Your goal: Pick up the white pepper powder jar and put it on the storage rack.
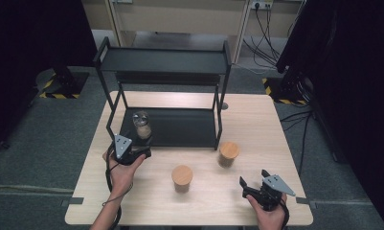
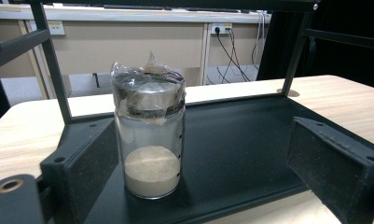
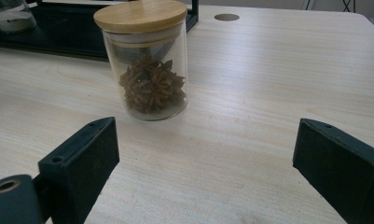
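— How many jars do we count here?

— We count three glass jars: two jars with a wooden lid [image 1: 182, 175] [image 1: 228, 150] standing on the table [image 1: 256, 120], and one jar wrapped with plastic film [image 1: 142, 125] on the black rack [image 1: 180, 127].

— And the other things?

— We see one rack with two shelves, one table, and two grippers [image 1: 132, 151] [image 1: 256, 184], one in each hand.
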`<state>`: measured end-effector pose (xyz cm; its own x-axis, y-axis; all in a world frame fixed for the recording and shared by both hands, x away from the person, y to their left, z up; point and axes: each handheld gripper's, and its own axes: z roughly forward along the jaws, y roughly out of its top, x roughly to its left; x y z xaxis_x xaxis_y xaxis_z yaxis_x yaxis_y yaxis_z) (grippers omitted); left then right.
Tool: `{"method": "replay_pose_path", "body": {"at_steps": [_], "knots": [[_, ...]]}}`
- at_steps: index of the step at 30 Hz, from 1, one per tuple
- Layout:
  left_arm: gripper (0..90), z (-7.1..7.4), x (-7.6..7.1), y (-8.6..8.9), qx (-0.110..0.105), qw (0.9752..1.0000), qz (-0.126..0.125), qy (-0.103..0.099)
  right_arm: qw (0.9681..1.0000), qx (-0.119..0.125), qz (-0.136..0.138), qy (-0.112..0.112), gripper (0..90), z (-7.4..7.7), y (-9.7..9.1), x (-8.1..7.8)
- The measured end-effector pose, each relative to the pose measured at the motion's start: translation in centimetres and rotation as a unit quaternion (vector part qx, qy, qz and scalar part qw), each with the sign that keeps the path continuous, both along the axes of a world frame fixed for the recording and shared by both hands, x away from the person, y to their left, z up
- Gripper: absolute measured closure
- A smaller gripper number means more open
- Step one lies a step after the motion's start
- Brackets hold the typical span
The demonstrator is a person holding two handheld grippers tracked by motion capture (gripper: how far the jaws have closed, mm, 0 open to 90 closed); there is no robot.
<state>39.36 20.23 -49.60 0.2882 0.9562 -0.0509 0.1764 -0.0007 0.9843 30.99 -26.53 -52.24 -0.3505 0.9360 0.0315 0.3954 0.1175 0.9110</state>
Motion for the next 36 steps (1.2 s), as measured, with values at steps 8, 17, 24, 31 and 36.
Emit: {"method": "replay_pose_path", "body": {"at_steps": [8,17,24,31,36], "knots": [[8.4,-0.1,-0.9,0.2,-0.009,0.9999,-0.004,0.004,1.0000,0.001,0.000,0.000,7.3,0.0,0.0,0.0],[8.2,-0.8,-1.9,0.8,-0.017,0.9998,-0.005,0.011,1.0000,0.001,-0.001,0.000,7.3,0.0,0.0,0.0],[8.2,-1.2,-2.4,1.0,-0.016,0.9997,-0.008,0.016,1.0000,0.002,-0.001,0.000,7.3,0.0,0.0,0.0],[8.1,-1.6,-3.1,1.1,-0.018,0.9996,-0.011,0.021,1.0000,0.002,-0.001,-0.001,7.3,0.0,0.0,0.0],[8.0,-1.8,-3.7,0.9,-0.017,0.9995,-0.018,0.022,1.0000,0.002,-0.001,-0.001,7.3,0.0,0.0,0.0]]}}
